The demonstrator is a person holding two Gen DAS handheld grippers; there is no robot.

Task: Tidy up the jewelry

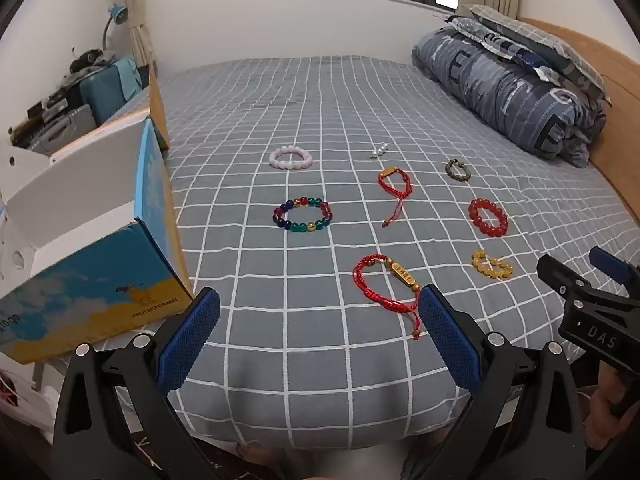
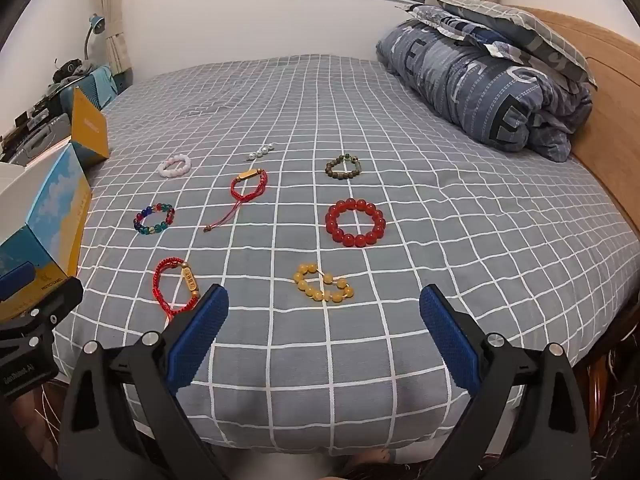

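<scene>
- In the left wrist view, the left hand-held gripper (image 1: 318,308) is standing wide open over the near edge of the bed (image 1: 320,384), with nothing between its blue pads.
- A red cord bracelet (image 1: 386,284) is lying just beyond the right pad, and its tail is running close beside that pad.
- Farther in, a multicolour bead bracelet (image 1: 303,215), a pale pink bead bracelet (image 1: 290,158) and a second red cord bracelet (image 1: 395,188) are lying apart from one another, with bare sheet between them.
- An open cardboard box (image 1: 100,276) is sitting on the left edge of the bed, near the left pad.
- The right hand-held gripper (image 1: 588,300) is showing at the right border of this view; from here I cannot tell how its jaws are standing.
- In the right wrist view, the right hand-held gripper (image 2: 324,308) is also standing wide open and is holding nothing.
- A yellow bead bracelet (image 2: 324,285) is lying just ahead of it, between the lines of the two pads but not touching them.
- A red bead bracelet (image 2: 355,222) is lying beyond it, and a brown bead bracelet (image 2: 345,167) and a short row of white pearls (image 2: 260,152) are lying farther back.
- The right half of the bed is staying free up to the folded quilt (image 2: 480,80) beside the wooden headboard (image 2: 608,120).
</scene>
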